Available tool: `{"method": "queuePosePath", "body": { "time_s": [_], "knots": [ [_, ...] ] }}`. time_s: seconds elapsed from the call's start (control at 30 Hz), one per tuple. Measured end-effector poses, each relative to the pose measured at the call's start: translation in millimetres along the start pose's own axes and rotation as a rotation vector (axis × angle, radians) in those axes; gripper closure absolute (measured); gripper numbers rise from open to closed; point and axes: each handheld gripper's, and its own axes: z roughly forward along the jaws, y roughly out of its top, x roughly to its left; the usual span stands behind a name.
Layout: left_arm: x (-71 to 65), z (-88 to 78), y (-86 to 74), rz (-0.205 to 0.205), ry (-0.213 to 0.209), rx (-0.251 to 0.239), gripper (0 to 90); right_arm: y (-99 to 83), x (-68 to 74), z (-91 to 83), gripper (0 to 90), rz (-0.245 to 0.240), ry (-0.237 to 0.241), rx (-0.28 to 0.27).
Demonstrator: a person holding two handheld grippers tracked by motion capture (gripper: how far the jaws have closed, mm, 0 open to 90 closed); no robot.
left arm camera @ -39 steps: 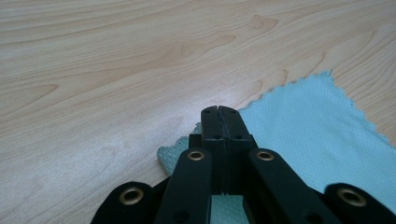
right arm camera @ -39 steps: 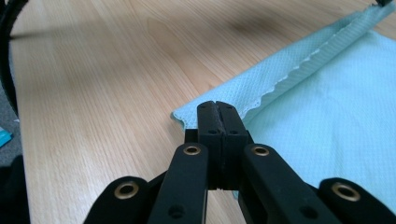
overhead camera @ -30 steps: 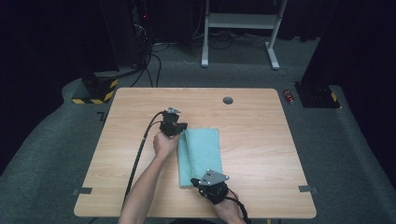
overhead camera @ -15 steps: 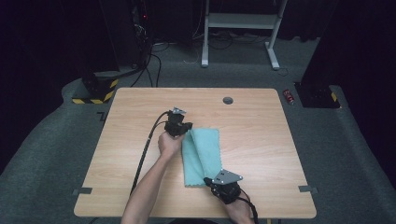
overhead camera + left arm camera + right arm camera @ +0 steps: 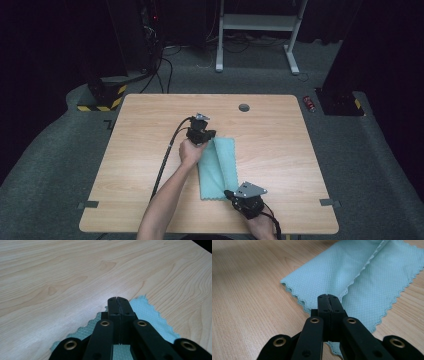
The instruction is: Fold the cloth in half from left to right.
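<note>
The teal cloth (image 5: 218, 167) lies mid-frame between both grippers. The left gripper (image 5: 117, 301) and right gripper (image 5: 328, 298) are closed (each over a cloth edge; whether either pinches it is unclear). The high view alone shows the table hole (image 5: 244, 107).

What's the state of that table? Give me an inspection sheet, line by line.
Surface: wooden table, bare apart from the cloth.
Job's things: teal cloth, partly folded, flat.
Clutter: only a round dark spot near the far edge.
Grippers: left gripper at the cloth's far corner, right gripper at its near edge; both with fingers closed, pinch unclear.
Cables: black cable trails across the table.
Surroundings: grey carpet, white frame, striped base.
</note>
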Motion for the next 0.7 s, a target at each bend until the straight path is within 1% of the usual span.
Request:
{"method": "queuePosePath", "body": {
  "time_s": [0.1,0.2,0.3,0.33,0.53,0.7],
  "knots": [
    [-3.2,5.2,2.7,0.010,-0.004,0.007,89.9,-0.8,-1.8,-1.5,90.0,0.006,-0.002,0.004],
    [-7.1,10.5,6.6,0.012,-0.017,0.010,89.9,-2.8,-3.4,-3.2,90.0,0.017,-0.008,0.002],
    [-11.7,15.7,10.4,0.025,-0.030,0.012,89.9,-5.0,-6.1,-5.1,90.0,0.026,-0.015,-0.002],
    [-13.3,17.8,11.5,0.036,-0.030,0.017,89.9,-5.8,-6.5,-5.4,90.0,0.028,-0.015,-0.001],
    [-22.3,29.3,12.9,0.044,-0.048,0.028,89.9,-9.1,-6.0,-5.5,89.9,0.030,-0.013,0.012],
    [-27.6,35.1,15.1,0.053,-0.056,0.037,89.9,-10.7,-7.1,-8.8,90.0,0.036,-0.020,0.013]
  ]
}}
